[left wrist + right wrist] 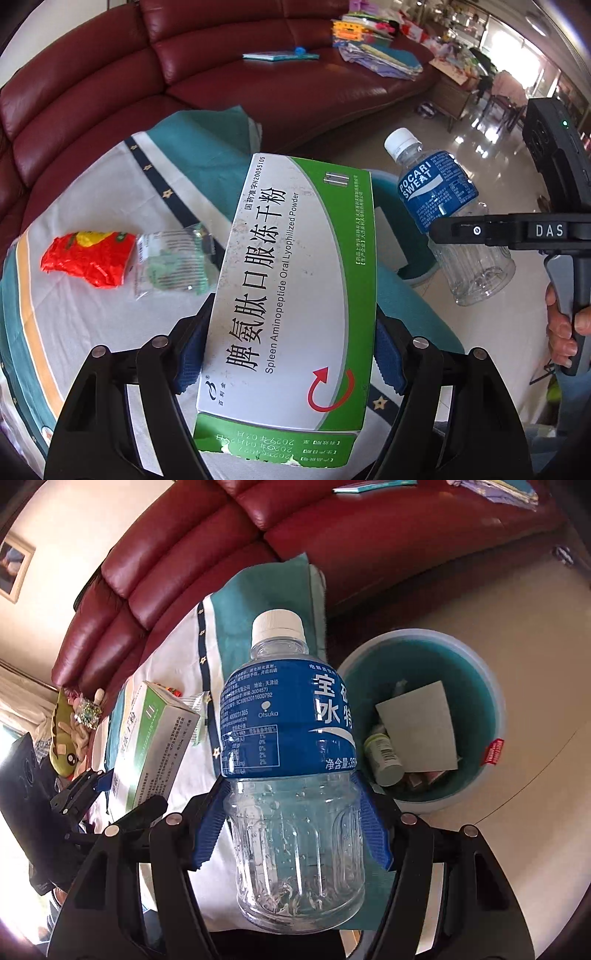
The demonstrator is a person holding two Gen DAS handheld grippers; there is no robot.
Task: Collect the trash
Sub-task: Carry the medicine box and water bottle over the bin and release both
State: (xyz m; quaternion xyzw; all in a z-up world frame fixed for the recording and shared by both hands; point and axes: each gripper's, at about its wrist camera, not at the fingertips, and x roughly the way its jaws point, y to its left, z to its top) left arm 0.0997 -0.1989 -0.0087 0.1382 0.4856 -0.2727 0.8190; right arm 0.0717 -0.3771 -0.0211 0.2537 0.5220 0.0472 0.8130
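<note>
Box clamped between left tool pads, held above counter. Right tool closed on empty bottle, cap up, held beside bin on floor. Red wrapper and clear packet lie touching on counter, beyond left tool.

Clothed table: red wrapper, clear packet

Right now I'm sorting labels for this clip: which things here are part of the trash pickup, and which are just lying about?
Part of the job:
medicine box in the left gripper
Pocari Sweat bottle in the right gripper
red wrapper
clear wrapper
teal bin

Just lying about:
red sofa
book
folded cloths
</note>
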